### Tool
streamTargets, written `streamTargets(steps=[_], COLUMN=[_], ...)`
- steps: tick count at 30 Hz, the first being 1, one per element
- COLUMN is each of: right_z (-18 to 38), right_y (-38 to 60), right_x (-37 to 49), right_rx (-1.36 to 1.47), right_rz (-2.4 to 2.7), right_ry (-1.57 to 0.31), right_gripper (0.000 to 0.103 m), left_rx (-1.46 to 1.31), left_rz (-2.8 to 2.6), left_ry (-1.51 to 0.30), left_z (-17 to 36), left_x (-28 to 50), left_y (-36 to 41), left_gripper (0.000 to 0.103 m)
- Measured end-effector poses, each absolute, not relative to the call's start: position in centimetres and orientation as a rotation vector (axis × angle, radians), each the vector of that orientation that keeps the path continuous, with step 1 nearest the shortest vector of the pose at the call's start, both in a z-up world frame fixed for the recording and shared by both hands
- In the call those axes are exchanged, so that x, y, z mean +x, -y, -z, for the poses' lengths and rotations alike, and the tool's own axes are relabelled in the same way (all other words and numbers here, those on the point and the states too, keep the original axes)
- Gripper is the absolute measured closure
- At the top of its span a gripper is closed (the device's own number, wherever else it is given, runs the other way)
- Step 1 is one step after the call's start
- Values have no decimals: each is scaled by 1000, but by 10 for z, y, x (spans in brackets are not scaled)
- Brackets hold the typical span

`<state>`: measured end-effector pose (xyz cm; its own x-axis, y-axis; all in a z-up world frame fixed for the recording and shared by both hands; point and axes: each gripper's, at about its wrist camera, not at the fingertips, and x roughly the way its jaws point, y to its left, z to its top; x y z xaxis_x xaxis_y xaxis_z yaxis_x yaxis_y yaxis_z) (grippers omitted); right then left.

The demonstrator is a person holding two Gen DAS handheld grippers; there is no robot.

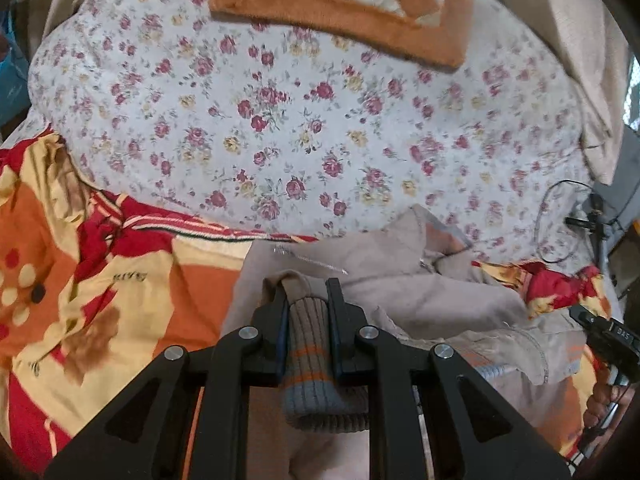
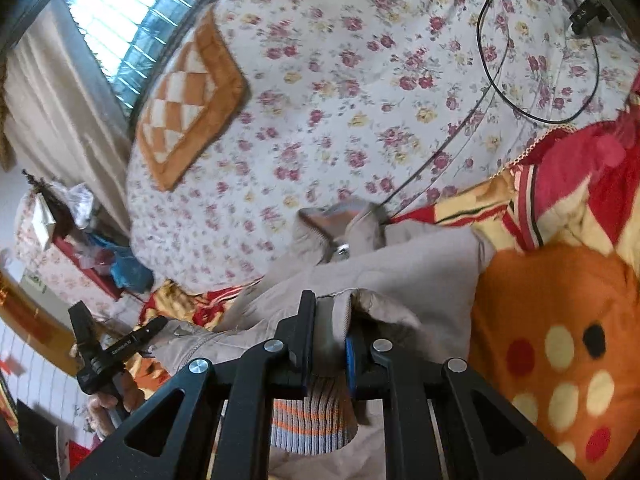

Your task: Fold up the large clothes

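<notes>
A beige zip jacket [image 1: 420, 280] lies crumpled on a red, orange and yellow blanket [image 1: 100, 300], its zipper showing. My left gripper [image 1: 307, 292] is shut on the jacket's ribbed striped hem [image 1: 310, 356]. In the right wrist view the same jacket [image 2: 400, 276] spreads ahead, collar and zipper pull at its far end. My right gripper [image 2: 330, 320] is shut on another part of the ribbed striped hem [image 2: 308, 420]. Each gripper shows at the edge of the other's view, the right one [image 1: 604, 340] and the left one [image 2: 116, 352].
A floral quilt [image 1: 300, 120] covers the bed beyond the jacket, with an orange checked cushion [image 1: 344, 4] on it. A black cable [image 2: 540, 60] loops on the quilt. A curtain and window [image 2: 120, 28] stand behind the bed; clutter [image 2: 80, 240] sits beside it.
</notes>
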<state>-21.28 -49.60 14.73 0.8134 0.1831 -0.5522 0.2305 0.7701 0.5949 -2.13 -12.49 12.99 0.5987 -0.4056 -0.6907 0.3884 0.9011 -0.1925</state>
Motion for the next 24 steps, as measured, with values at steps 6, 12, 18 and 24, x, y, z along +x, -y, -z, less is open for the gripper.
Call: streamTargets(steps=[6, 12, 18, 24], right_z=[-113, -95, -140, -105], right_y=[528, 548, 521, 459], right_x=[-169, -150, -191, -149], right_rx=[719, 720, 588, 391], right_rz=[110, 185, 143, 59], right_ry=[-671, -702, -645, -857], right_gripper=[92, 45, 42, 43], left_rx=[-41, -3, -69, 15], left_rz=[425, 435, 477, 412], left_ry=[-857, -943, -895, -944], left_z=[-99, -81, -106, -83], left_x=[24, 55, 31, -11], left_y=[156, 180, 145, 110], left_gripper=[89, 71, 25, 25])
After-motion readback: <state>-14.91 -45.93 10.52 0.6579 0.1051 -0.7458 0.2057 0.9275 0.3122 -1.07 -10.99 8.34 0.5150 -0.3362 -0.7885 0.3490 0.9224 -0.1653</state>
